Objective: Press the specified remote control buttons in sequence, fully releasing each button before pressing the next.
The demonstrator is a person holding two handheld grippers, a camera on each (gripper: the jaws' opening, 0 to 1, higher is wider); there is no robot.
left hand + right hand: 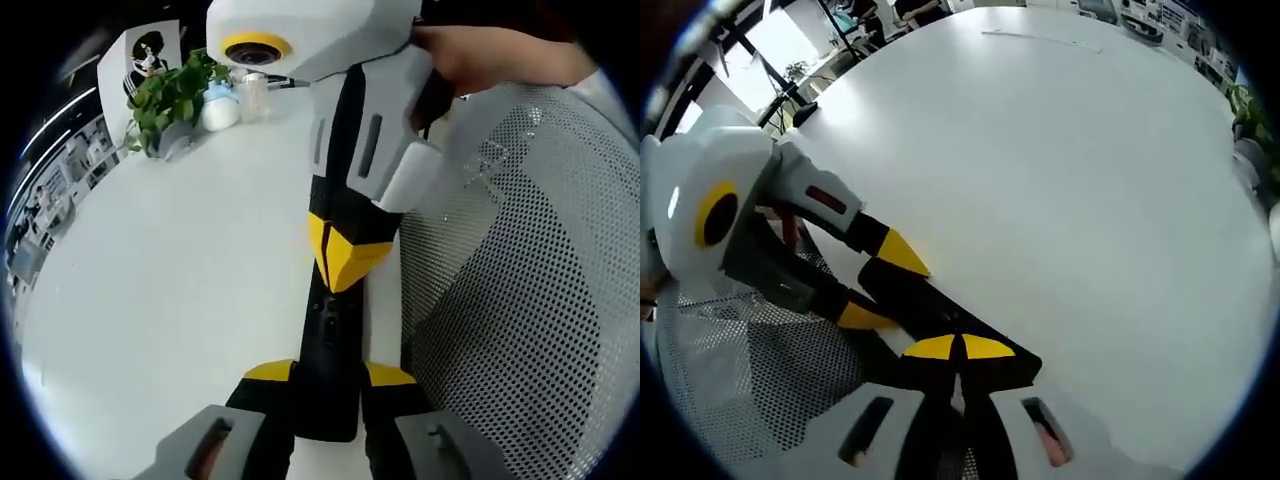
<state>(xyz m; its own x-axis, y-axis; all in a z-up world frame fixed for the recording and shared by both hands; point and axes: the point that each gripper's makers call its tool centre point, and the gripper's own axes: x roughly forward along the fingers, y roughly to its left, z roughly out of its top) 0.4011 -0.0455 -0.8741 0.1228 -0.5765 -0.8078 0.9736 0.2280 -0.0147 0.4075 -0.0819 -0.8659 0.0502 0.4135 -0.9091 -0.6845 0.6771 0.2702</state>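
The left gripper [328,400] clamps the long black remote control [328,350] at the white desk's [160,300] edge, steadying it beside the mesh chair back [520,300]. The right gripper [960,350], jaws closed together, bears its tips down on the remote's face, apparently pressing a button.

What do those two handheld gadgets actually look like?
Each tool is a white plastic body with black jaws tipped in yellow. The left tool wears a yellow ring around a round lens and a small red mark on its side. The right tool has matching white shells with dark slots and a yellow wedge-shaped tip.
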